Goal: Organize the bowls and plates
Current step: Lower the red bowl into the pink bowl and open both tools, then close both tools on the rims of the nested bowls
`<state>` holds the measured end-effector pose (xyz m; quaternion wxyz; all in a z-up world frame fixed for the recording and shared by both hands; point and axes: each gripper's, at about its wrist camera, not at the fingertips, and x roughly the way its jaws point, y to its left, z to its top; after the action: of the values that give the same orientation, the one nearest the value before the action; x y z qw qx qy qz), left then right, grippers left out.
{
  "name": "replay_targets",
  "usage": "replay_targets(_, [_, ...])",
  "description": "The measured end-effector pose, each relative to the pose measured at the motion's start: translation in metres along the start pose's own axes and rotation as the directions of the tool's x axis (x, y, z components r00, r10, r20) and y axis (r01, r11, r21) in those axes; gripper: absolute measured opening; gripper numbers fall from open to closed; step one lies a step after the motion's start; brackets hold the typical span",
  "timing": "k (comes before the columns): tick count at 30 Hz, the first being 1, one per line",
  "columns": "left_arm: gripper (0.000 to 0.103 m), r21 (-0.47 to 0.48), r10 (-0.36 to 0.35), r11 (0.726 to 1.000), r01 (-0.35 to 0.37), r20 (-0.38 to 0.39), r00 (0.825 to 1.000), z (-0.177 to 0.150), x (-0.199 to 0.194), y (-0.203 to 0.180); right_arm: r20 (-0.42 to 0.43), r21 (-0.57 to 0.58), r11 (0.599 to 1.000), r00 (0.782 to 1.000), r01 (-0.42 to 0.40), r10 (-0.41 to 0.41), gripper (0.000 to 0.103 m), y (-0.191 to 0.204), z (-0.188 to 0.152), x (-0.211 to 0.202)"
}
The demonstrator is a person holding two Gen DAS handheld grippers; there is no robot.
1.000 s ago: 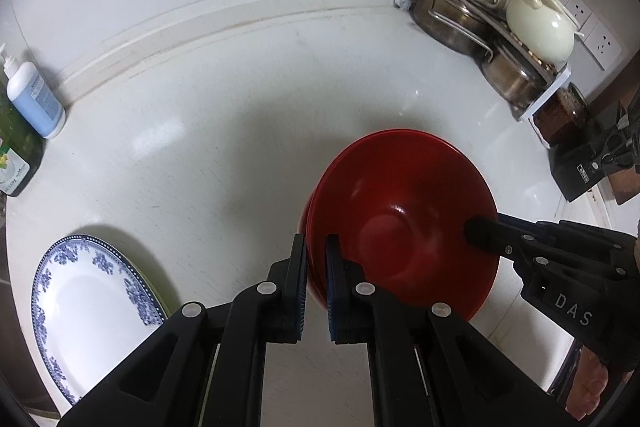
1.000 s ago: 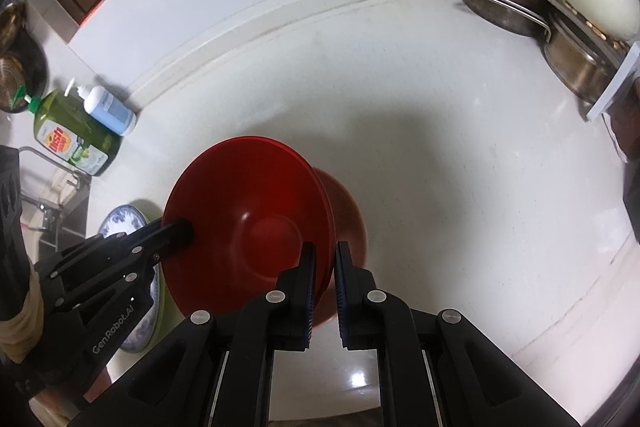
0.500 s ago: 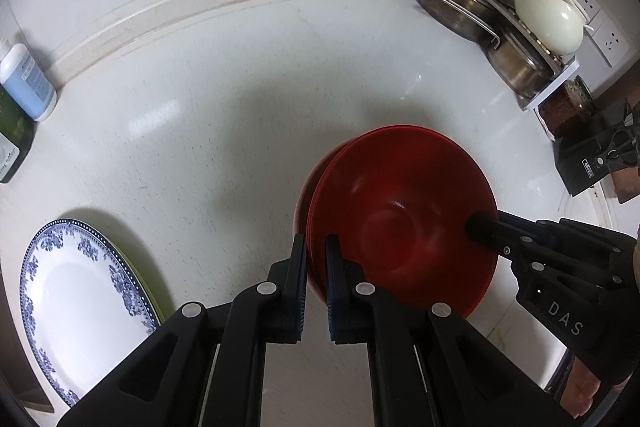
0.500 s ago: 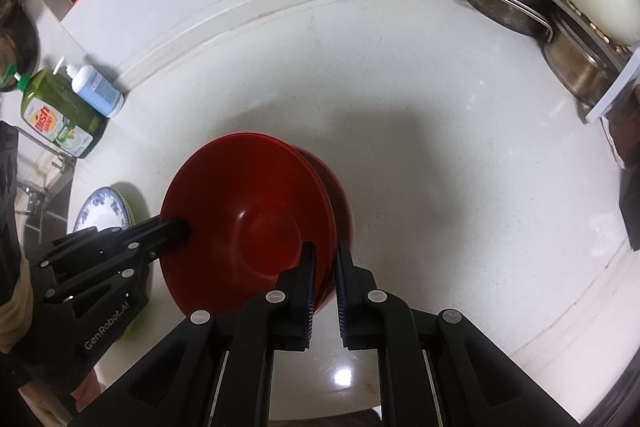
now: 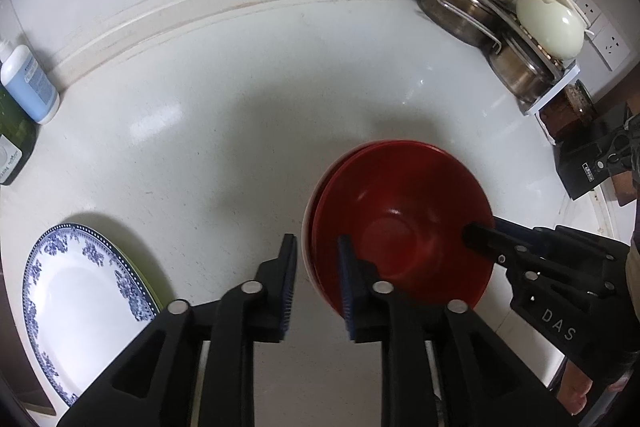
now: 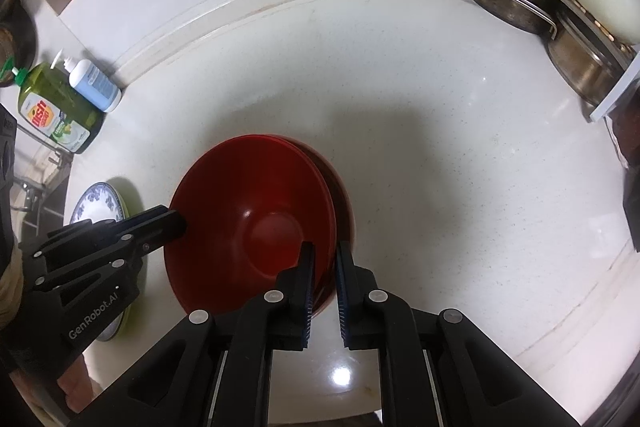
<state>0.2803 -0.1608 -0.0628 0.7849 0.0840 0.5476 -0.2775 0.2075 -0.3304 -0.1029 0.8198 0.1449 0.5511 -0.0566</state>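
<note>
The upper red bowl (image 5: pixel 404 223) sat nested in the lower bowl (image 6: pixel 343 195) on the counter (image 5: pixel 224 131) — the left gripper (image 5: pixel 318 283) had just been opening, rim loose between its pads, while the right gripper (image 6: pixel 323 285) stayed clamped on the opposite rim.

Left gripper (image 5: pixel 317 269), right gripper (image 6: pixel 323 279): black plastic, silver screws, blue ribbed pads; white "GenRobot.AI", "DAS" lettering.

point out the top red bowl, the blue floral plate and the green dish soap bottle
top red bowl (image 5: pixel 400 227), left wrist view, inner base
blue floral plate (image 5: pixel 80 291), left wrist view, white centre
green dish soap bottle (image 6: pixel 52 107), right wrist view, label
</note>
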Motion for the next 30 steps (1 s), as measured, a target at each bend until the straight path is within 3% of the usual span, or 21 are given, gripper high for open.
replay_targets(2, [0.030,0.003,0.005,1.000,-0.005,0.014,1.000,0.001,-0.004,0.001,0.006,0.007,1.000,1.000,-0.008,0.008,0.015,-0.001,-0.001,-0.001])
replay_targets(5, [0.033,0.003,0.009,1.000,-0.009,0.029,1.000,0.004,-0.008,0.003,0.031,0.003,1.000,0.999,0.014,-0.014,0.032,0.001,-0.002,-0.006])
replay_targets(10, [0.039,0.002,0.021,1.000,-0.021,0.052,0.998,0.007,-0.013,0.005,0.070,0.010,0.999,0.997,0.030,-0.031,0.033,0.001,-0.002,-0.016])
replay_targets(16, [0.040,0.010,0.060,0.998,-0.061,0.053,0.997,0.006,-0.009,0.010,0.103,0.051,0.997,0.993,0.056,-0.061,0.033,-0.004,-0.001,-0.018])
replay_targets(30, [0.040,0.012,0.033,0.999,-0.033,-0.028,0.999,0.006,0.022,0.005,0.019,0.159,0.987,0.999,-0.033,0.030,0.033,-0.019,-0.004,0.014])
